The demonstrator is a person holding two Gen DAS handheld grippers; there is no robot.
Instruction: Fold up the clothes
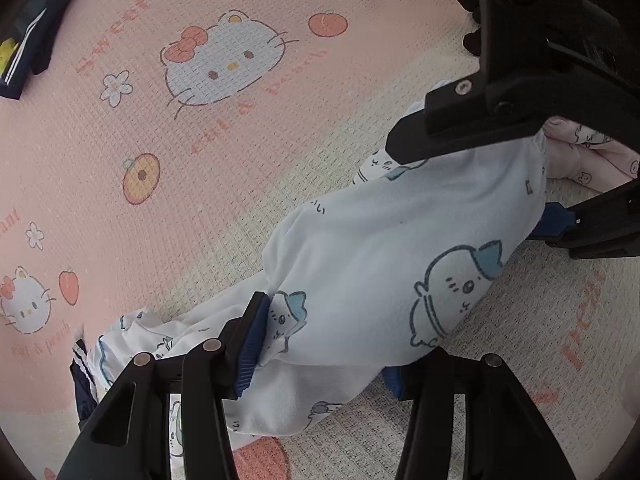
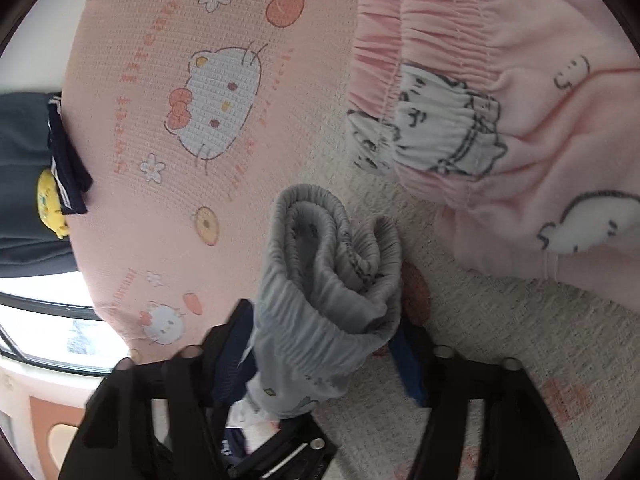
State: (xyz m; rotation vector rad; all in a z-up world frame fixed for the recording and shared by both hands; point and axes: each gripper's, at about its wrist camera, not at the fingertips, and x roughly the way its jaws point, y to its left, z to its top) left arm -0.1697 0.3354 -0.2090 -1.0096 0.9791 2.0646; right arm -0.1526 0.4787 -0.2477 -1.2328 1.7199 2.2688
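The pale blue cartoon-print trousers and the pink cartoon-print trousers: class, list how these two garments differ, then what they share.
The pale blue cartoon-print trousers sit between both grippers' jaws; the pink cartoon-print trousers lie untouched on the mat. The blue pair's gathered waistband is bunched between the right gripper's jaws; the pink pair's waistband lies spread open. Both carry outlined cartoon animals and elastic waists.

"cat & peach" (faint) on mat point(image 1: 248, 184)

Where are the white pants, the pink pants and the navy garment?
white pants point(image 1: 400, 240), left wrist view, middle of the leg.
pink pants point(image 2: 520, 120), right wrist view, below the waistband.
navy garment point(image 1: 36, 40), left wrist view, striped edge.
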